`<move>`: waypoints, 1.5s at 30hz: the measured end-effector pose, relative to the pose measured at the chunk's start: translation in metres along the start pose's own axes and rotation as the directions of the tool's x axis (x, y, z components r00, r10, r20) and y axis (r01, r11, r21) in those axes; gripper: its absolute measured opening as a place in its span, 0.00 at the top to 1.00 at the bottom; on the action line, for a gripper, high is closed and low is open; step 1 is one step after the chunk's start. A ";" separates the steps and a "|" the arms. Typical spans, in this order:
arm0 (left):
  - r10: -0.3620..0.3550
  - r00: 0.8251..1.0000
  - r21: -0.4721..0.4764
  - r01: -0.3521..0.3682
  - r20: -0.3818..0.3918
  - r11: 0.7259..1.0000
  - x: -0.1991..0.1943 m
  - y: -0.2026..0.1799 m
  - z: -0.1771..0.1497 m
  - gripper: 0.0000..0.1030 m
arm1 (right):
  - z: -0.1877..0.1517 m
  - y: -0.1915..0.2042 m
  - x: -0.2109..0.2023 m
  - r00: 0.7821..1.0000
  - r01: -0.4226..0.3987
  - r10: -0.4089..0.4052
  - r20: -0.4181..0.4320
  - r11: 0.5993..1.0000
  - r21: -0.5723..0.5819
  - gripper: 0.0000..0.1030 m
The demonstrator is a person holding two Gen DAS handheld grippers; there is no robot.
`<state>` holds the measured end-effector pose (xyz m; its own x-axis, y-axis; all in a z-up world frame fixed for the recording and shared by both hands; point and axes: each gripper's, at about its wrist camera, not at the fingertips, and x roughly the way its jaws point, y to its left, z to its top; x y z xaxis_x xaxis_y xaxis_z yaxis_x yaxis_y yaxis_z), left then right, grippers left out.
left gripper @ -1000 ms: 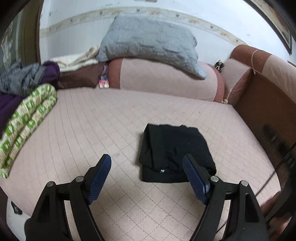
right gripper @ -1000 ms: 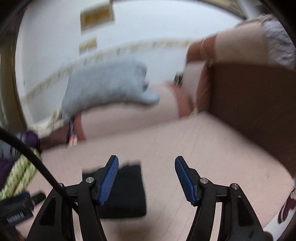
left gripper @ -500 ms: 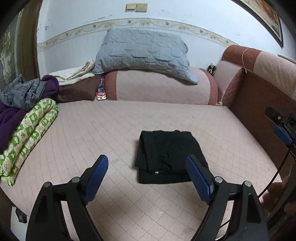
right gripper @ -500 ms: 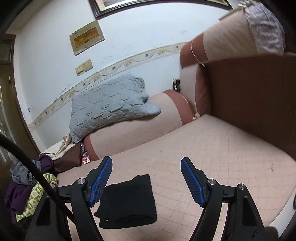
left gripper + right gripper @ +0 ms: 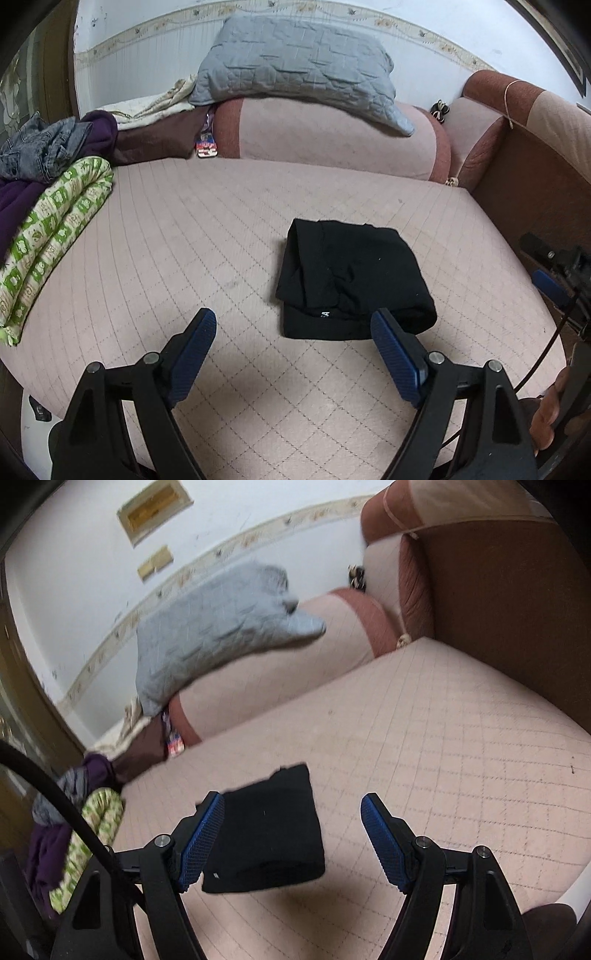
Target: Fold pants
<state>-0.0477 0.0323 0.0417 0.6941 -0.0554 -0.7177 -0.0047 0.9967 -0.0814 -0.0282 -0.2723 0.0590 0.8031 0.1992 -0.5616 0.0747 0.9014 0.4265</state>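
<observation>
While the pants (image 5: 351, 280) lie folded (black) on the bed (image 5: 184, 240), left gripper (image 5: 293, 332) and right gripper (image 5: 291, 814) hover open

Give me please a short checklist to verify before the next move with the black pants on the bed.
1. Black pants folded into a compact bundle: ok.
2. Pants lie fully on the pink quilted bed, away from its edges: ok.
3. Left hand-held gripper open and empty, the pants beyond its fingertips: ok.
4. Right hand-held gripper open, gripping nothing: ok.
5. Bundle clear of the green patterned blanket and the clothes pile at the left: ok.
6. Fold edges neat and aligned: cannot tell; the right wrist view is blurred and the black cloth hides its layers.
</observation>
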 end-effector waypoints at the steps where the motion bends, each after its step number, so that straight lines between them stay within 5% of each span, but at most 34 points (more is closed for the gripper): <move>1: 0.001 1.000 0.000 -0.001 -0.007 1.000 0.002 0.000 0.000 0.17 | -0.003 0.002 0.005 1.000 0.008 -0.008 -0.011 1.000 -0.016 0.21; 9: -0.050 0.995 -0.025 0.048 -0.084 0.999 0.049 0.017 0.007 0.17 | -0.003 0.005 0.061 0.988 0.020 -0.042 -0.149 0.989 -0.146 0.14; 18: -0.186 0.955 -0.089 0.170 -0.231 0.981 0.143 0.034 0.038 0.17 | 0.017 -0.018 0.173 0.908 -0.040 -0.015 -0.418 0.992 -0.122 0.14; 28: -0.340 0.884 -0.138 0.312 -0.321 0.940 0.224 0.023 0.051 0.17 | 0.009 -0.028 0.239 0.883 -0.081 0.036 -0.467 0.994 -0.075 0.15; 34: -0.388 0.879 -0.054 0.389 -0.277 0.920 0.234 0.004 0.051 0.02 | 0.007 -0.033 0.263 0.887 -0.126 0.107 -0.450 0.992 -0.014 0.16; 35: -0.419 0.861 -0.048 0.424 -0.287 0.904 0.234 0.001 0.051 0.08 | 0.007 -0.031 0.265 0.886 -0.132 0.113 -0.450 0.991 -0.010 0.17; 36: -0.431 0.854 -0.045 0.438 -0.293 0.898 0.232 -0.001 0.052 0.21 | 0.006 -0.030 0.266 0.882 -0.145 0.126 -0.454 0.989 -0.007 0.32; 37: -0.422 0.857 -0.045 0.429 -0.296 0.902 0.231 -0.002 0.054 0.28 | 0.005 -0.027 0.267 0.863 -0.181 0.166 -0.476 0.983 0.014 0.58; 39: -0.461 0.832 -0.089 0.458 -0.308 0.885 0.230 0.003 0.059 0.48 | 0.005 -0.022 0.265 0.858 -0.184 0.171 -0.485 0.983 0.021 0.62; 45: -0.523 0.809 -0.168 0.495 -0.270 0.853 0.215 0.015 0.076 0.58 | 0.017 0.003 0.244 0.880 -0.208 0.179 -0.440 0.978 -0.019 0.74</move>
<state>0.1562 0.0402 -0.0614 0.3699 -0.5817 -0.7244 0.2180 0.8123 -0.5409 0.1780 -0.2281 -0.0642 0.4600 0.5056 -0.7299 -0.1056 0.8473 0.5204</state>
